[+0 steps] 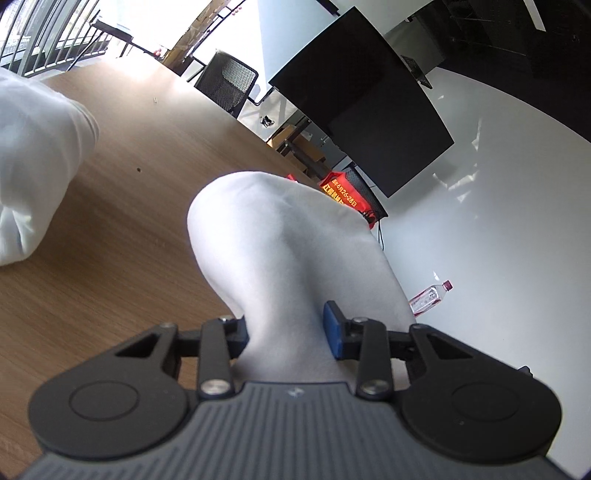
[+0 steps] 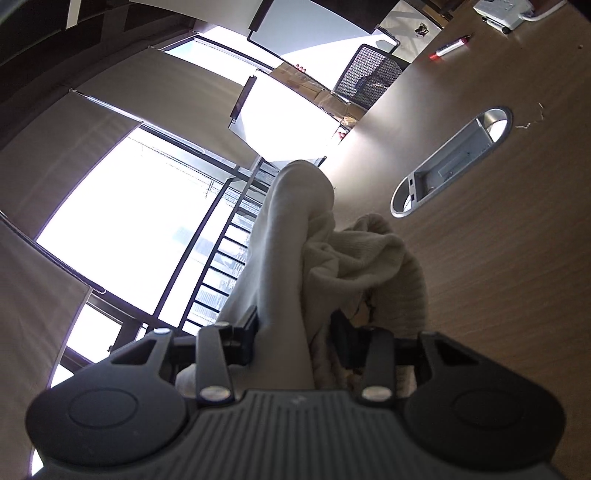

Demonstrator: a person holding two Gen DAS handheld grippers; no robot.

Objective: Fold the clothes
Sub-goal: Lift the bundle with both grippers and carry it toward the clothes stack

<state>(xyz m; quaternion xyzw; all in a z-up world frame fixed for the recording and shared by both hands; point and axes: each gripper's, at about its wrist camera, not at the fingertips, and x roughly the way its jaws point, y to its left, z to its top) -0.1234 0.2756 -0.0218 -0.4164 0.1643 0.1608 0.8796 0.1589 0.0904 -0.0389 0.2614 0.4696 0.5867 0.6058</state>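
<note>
Left gripper (image 1: 286, 328): jaws closed on a fold of white garment (image 1: 291, 258); cloth bulges up and forward between the blue pads (image 1: 332, 330).
Right gripper (image 2: 293, 332): jaws clamped on bunched cream-white cloth (image 2: 295, 236); one smooth fold stands up, a ribbed knit part (image 2: 399, 258) sags to the side.
Garment location: held off the wooden table (image 1: 110, 240) at both grippers; whether both hold the same piece, cannot tell.
Left view only: second mass of white fabric (image 1: 33, 166) lying on the table at far left, apart from the gripped fold.
Left view only: large black screen (image 1: 362, 99) on a stand, white floor, clear plastic bottle (image 1: 430, 297) with dark red cap and pink label lying on the floor.
Left view only: red sign (image 1: 345, 194) under the screen with yellow characters; "6月26-28日" reads, rest too small or hidden by cloth.
Right view only: oval metal cable port (image 2: 452, 162) set in the table (image 2: 517, 258), lid open.
Right view only: red-and-white marker (image 2: 450, 46) near the table's far end, white device (image 2: 502, 9) with cable beyond it; marker print unreadable.
Right view only: bright windows with roller blinds (image 2: 66, 155) and a black railing.
Both views: black mesh office chair (image 1: 227, 83) at the table's far edge.
Bottle label: text too small to read.
</note>
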